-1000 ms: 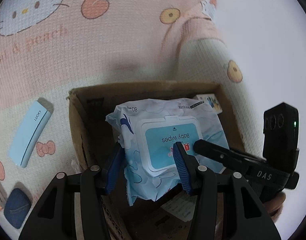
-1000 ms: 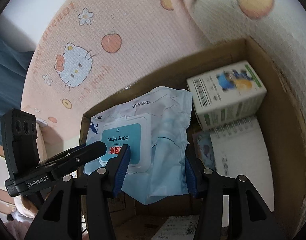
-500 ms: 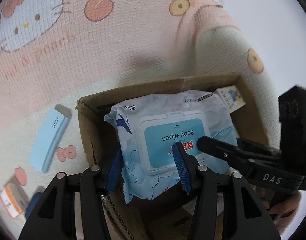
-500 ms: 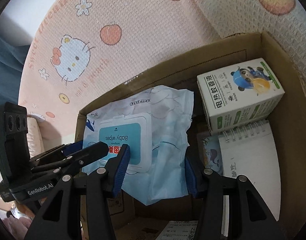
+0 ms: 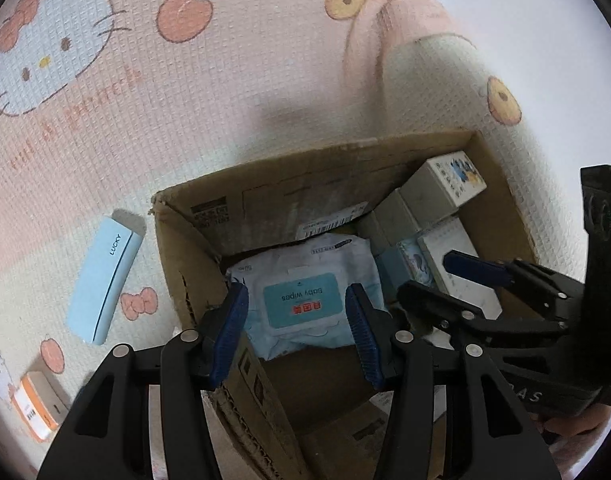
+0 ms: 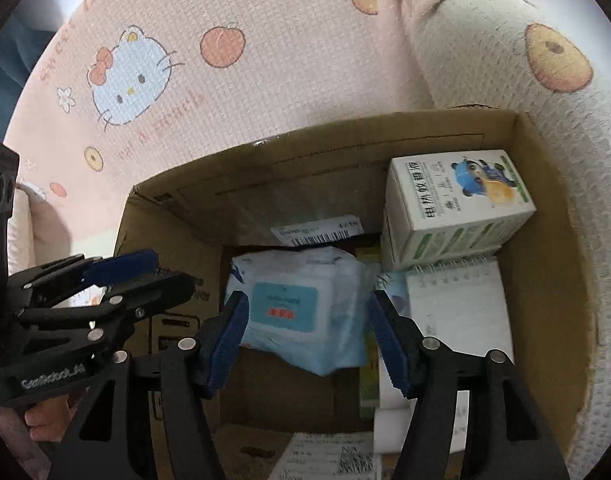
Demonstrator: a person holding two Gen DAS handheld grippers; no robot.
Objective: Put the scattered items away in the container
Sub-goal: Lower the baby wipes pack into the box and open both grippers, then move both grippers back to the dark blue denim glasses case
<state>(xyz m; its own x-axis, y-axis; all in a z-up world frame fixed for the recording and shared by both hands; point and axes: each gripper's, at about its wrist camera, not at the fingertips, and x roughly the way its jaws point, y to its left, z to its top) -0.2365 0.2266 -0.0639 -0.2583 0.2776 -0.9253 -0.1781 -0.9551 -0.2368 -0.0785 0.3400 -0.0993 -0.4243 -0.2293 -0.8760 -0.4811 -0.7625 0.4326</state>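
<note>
Jaws apart, wipes pack [image 5: 305, 300] lies flat in box [image 5: 265, 184], label facing up.

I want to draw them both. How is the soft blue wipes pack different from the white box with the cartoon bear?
The wipes pack is a soft, crinkly blue pouch; the white box is stiff card with sharp corners. The wipes pack lies flat low in the cardboard box; the white box sits higher, by the right wall, partly on a spiral notebook. The pack's label is teal; the box shows a blue cartoon animal. Both are inside the cardboard box, and no gripper holds either.
</note>
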